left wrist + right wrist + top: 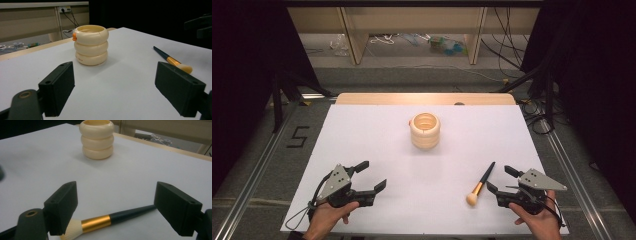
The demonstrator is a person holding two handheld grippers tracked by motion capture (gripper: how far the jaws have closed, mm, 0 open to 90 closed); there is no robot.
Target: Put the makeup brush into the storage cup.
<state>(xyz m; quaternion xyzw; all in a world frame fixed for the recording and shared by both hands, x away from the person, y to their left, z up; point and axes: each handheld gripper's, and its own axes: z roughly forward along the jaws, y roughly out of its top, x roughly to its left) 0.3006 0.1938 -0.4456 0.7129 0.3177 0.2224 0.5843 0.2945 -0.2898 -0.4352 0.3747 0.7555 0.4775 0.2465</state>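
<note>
High view: a white desk (377,140) carries a cream ribbed holder (425,130), upright, toward the far middle. A makeup brush (481,183) lies flat at the near right, bristles toward the person, dark handle pointing away. The left gripper (373,175), held in the left hand (328,217) at the near left, has its jaws apart and holds nothing. The right gripper (501,180), held in the right hand (538,222), sits just beside the brush, jaws apart.

Left gripper view: the two black jaws stand wide apart over bare desk; the holder (91,45), with a small orange tab (74,37) at its rim, stands ahead, and the brush (172,60) lies to the right.

Right gripper view: the jaws stand apart, with the brush (110,220) lying on the desk (140,177) across the gap between them, its pale bristles by the left jaw; whether either jaw touches it cannot be told. The holder (97,139) stands well beyond.
</note>
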